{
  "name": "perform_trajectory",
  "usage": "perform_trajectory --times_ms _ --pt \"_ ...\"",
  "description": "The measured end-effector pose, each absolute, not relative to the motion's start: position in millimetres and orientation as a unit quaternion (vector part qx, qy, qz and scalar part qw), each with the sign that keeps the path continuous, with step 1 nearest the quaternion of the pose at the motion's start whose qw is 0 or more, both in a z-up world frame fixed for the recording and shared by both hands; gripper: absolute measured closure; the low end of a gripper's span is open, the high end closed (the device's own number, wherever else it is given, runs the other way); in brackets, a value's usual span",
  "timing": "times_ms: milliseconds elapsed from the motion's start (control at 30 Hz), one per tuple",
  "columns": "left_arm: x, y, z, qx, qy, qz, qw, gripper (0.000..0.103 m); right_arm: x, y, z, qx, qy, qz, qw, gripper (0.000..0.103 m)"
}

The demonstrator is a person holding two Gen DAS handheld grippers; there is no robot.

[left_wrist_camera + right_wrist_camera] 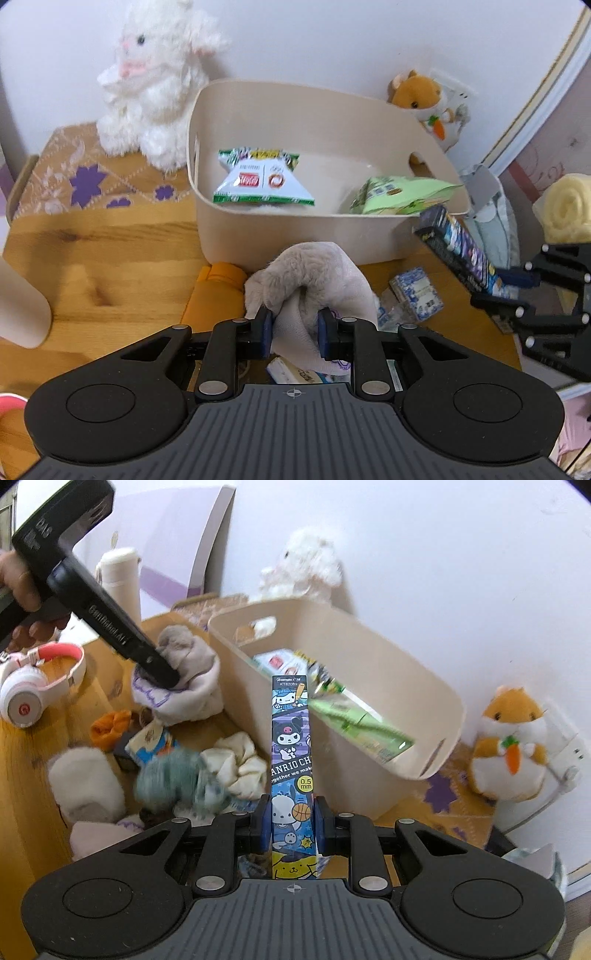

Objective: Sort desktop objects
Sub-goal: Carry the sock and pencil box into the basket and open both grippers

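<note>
My left gripper (295,326) is shut on a grey fuzzy sock (314,273), which hangs above the wooden desk just in front of the beige bin (295,230). From the right wrist view, the same left gripper (164,672) pinches that sock (192,653) to the left of the bin (347,782). My right gripper (291,821) is shut on a long cartoon-printed pen box (291,738) that points toward the bin. In the left wrist view the right gripper (509,291) and its pen box (458,251) are beside the bin's right end. Two snack packets (258,181) lie inside the bin.
A white plush rabbit (155,85) and a hamster plush (509,746) sit against the wall behind the bin. On the desk lie pink-white headphones (37,686), a white bottle (120,579), a cream scrunchie (240,764), rolled socks, an orange cloth (218,291) and a small blue-white box (417,291).
</note>
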State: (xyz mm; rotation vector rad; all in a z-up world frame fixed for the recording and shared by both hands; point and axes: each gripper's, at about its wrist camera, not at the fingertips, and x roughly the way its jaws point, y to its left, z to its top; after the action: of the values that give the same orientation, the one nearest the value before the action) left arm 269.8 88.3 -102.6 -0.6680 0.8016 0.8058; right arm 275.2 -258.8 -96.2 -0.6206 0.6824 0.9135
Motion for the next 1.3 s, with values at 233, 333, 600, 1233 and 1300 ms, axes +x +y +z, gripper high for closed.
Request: perform_trajectory --times_ms 233,333,600,1233,1300 --pt "270 83 -75 -0.283 0.347 0.387 0.806 0.079 282 -265 -70 -0.283 0.286 0.407 0.820 0.081" --pt "275 86 -62 -0.267 0.337 0.387 0.815 0.079 292 -266 -60 -0.276 0.275 0.392 0.834 0.081" --pt "291 113 -38 -0.239 0.300 0.420 0.822 0.079 331 -250 -46 -0.263 0.243 0.357 0.862 0.081" --pt "328 169 -82 -0.249 0.304 0.481 0.784 0.072 400 -181 -102 -0.290 0.272 0.330 0.856 0.081" --pt "328 171 -89 -0.261 0.309 0.479 0.779 0.057 399 -177 -106 -0.294 0.275 0.328 0.855 0.081"
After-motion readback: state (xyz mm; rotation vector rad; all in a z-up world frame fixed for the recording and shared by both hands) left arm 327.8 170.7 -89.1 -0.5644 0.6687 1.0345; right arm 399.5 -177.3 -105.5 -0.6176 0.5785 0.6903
